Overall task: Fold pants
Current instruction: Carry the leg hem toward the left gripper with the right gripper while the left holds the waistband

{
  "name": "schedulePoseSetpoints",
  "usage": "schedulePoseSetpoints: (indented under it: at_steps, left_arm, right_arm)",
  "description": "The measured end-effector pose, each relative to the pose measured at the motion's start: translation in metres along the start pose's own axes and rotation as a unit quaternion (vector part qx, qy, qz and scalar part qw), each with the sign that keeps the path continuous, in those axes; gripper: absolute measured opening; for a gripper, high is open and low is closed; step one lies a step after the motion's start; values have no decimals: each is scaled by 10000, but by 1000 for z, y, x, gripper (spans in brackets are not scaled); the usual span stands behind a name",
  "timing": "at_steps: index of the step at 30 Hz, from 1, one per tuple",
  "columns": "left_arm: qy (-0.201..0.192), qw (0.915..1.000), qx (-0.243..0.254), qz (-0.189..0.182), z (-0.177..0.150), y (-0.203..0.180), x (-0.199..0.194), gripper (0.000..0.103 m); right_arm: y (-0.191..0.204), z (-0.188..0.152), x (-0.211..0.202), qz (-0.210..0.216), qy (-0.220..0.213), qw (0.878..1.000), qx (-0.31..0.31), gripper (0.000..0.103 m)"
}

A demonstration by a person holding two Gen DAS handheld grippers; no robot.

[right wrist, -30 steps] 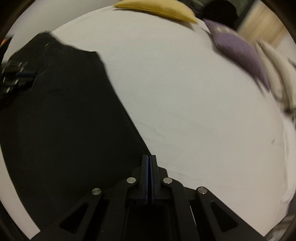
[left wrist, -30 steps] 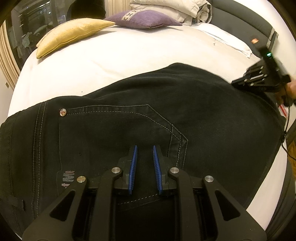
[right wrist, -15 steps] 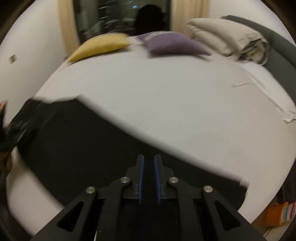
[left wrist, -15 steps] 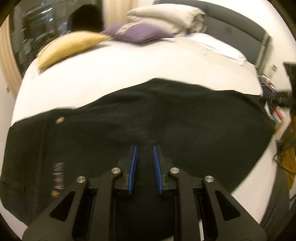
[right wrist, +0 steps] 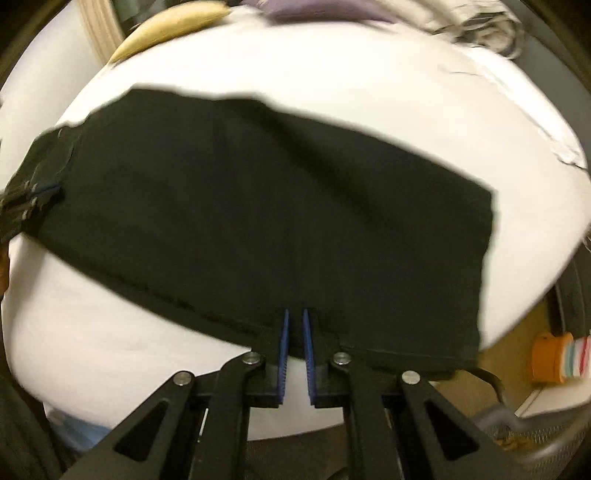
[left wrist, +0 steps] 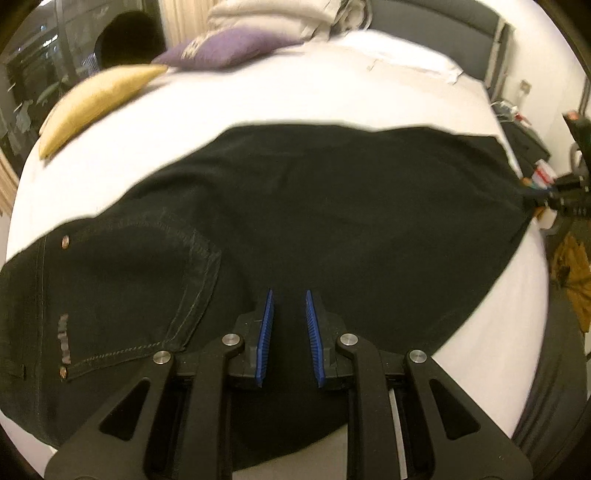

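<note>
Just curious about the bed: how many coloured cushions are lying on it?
2. A yellow cushion lies at the far left of the bed, and a purple cushion sits just right of it, beside the pale bedding pile. More might be hidden there.

- Under me spreads a wide bed [left wrist: 303,99] with a white sheet, lit by warm indoor light.
- A yellow cushion [left wrist: 96,99] lies near its far left corner, with a purple cushion [left wrist: 229,48] just beside it.
- Behind the purple one sits a pile of pale bedding [left wrist: 291,18].
- A dark grey headboard [left wrist: 443,44] runs along the far right edge of the bed.
- A dark window [left wrist: 44,66] with a beige curtain [left wrist: 181,18] beside it fills the far left.
- The wall [left wrist: 546,81] on the right is white.
- My right view shows an orange container [right wrist: 550,354] on a tan floor [right wrist: 517,369], off the bed's near right corner.
</note>
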State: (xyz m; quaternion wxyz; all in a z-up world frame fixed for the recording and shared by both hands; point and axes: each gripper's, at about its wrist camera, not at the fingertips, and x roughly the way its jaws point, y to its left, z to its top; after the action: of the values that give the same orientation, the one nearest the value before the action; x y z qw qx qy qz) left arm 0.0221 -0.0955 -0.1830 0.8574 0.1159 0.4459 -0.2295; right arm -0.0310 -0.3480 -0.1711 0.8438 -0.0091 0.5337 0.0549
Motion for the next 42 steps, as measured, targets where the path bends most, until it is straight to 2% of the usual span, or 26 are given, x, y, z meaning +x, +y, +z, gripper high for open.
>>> schedulePoseSetpoints:
  at_steps: [2,4,5,7,8,11,13,14,15,16,18,19,20,22,23,24,26,28,29,31,33,35,36,38,40,42]
  left_arm:
    - [45,9999,63,-76,-1,-7,3,18]
    - [187,9996,184,-127,0,-19,13,18]
    - [243,9994,235,-113,-1,-21,17,18]
    - [261,9994,220,-69,-4,-21,23,18]
    - [252,9995,148,-133,-7,-18,22,18]
    - [254,9992,-11,-314,-20,-8,16,18]
    - [231,9990,-32,-379,-26,-3,13,18]
    - [230,9989,-51,-398,-29,1,12,18]
    - [234,9989,-78,-408,-31,5,10,18]
    - [250,9989,-103,-384,-32,9,7,18]
    - [229,9995,-45,-217,-32,13,0,18]
    - [137,9998,13,-147,-28,14,-6,18]
    - [16,9999,27,-128,-23,16,-11,18]
    - [-265,9996,-26,-77,-5,23,-20,18]
    - [-361,9993,-52,-23,4,27,-22,18]
    - [-409,9991,-93,58,13,32,-21,18]
    - [-442,9986,-238,153,33,46,-14,18]
    - [-268,9990,-323,174,41,58,2,18]
    - [-97,9990,-375,229,41,64,14,18]
    - [282,9979,-474,336,37,78,36,18]
    - [296,9976,-597,180,31,90,46,18]
    - [251,9973,-683,74,31,96,46,18]
    - [252,9972,-699,62,32,98,47,18]
    - [247,9973,-694,47,35,101,48,18]
    - [227,9975,-675,22,37,103,48,20]
    - [194,9972,-715,56,30,111,40,21]
  right_arm:
    - [20,16,-18,460,-489,9977,-16,11]
    - [40,27,-12,667,-543,9962,-163,19]
    - [51,31,0,755,-456,9958,-253,28]
    - [62,26,28,599,-59,9977,-317,32]
    - [58,14,48,235,238,9988,-368,32]
    - [33,-10,34,493,-57,9987,92,29]
    - [10,-20,24,306,-66,9988,364,19]
    - [-2,-26,18,212,-50,9980,591,8]
    - [-25,-30,11,-100,10,9961,881,5]
    - [-41,-34,3,-393,51,9931,1103,5]
    - [-63,-32,-19,-1025,104,9831,1514,13]
    - [-70,-29,-29,-1092,-21,9801,1655,13]
    - [-74,-21,-43,-983,-330,9783,1792,14]
    - [-72,9,-62,-353,-1072,9741,1957,48]
    - [-67,23,-65,39,-1333,9713,1971,75]
    - [-57,41,-62,521,-1544,9684,1887,80]
    - [-33,71,-48,1281,-1691,9636,1628,80]
    - [-9,98,-12,1909,-1269,9618,1496,78]
    - [1,103,11,2212,-963,9595,1455,73]
    - [1,99,45,2116,-519,9643,1504,65]
    - [-18,88,55,2129,-628,9579,1819,22]
    - [-58,75,59,2325,-735,9356,2555,0]
    - [-69,68,57,2327,-865,9291,2740,0]
    - [-91,60,44,1698,-1117,9374,2827,0]
    - [-112,44,42,1544,-1187,9274,3194,0]
    - [-131,38,36,1141,-1287,9201,3518,0]
